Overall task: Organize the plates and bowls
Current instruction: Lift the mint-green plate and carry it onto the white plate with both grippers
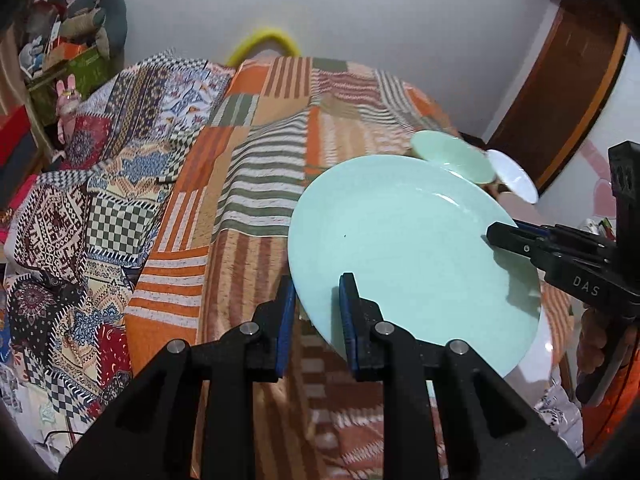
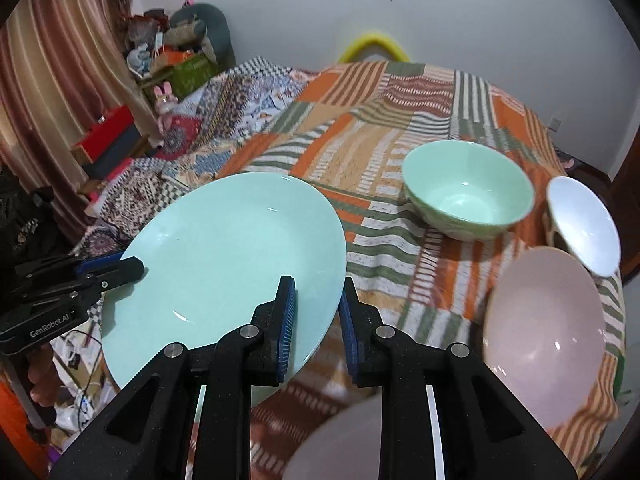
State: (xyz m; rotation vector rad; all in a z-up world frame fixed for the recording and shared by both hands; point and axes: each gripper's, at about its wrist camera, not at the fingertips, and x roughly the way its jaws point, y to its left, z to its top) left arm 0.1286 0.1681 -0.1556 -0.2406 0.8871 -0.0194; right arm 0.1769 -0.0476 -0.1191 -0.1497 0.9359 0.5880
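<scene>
Two grippers pinch one plate (image 1: pixel 404 248) by opposite edges, and it is held up clear of the bed.

Left wrist view: the left gripper (image 1: pixel 318 320) is closed on the plate's near rim, one blue pad under the edge and one on top. The right gripper (image 1: pixel 506 236) comes in from the right side and clamps the far rim; part of a hand (image 1: pixel 596 340) shows below it. The plate is pale mint and tilted, its left edge lower. Beyond it a green bowl (image 1: pixel 452 156) and a white bowl (image 1: pixel 514 178) peek out, touching or nearly so. Under everything lies an orange striped blanket (image 1: pixel 264 152), and to its left a busier patchwork quilt (image 1: pixel 80 216). A yellow hoop (image 1: pixel 266 40) leans at the white wall (image 1: pixel 400 28) behind the bed. A cluttered shelf (image 1: pixel 68 60) fills the left corner and a brown door (image 1: pixel 560 92) stands at right.

Right wrist view: the right gripper (image 2: pixel 318 320) grips the plate (image 2: pixel 224 264) at its right edge, and the left gripper (image 2: pixel 120 268) holds the opposite rim. The green bowl (image 2: pixel 468 192) sits upright on the blanket (image 2: pixel 380 152). Right of it the white bowl (image 2: pixel 584 224) leans tilted, beside a pink bowl (image 2: pixel 544 332) nearer the camera, blurred. Striped curtains (image 2: pixel 60 92) hang at left, beside the shelf (image 2: pixel 176 56) and a red box (image 2: pixel 106 132).
</scene>
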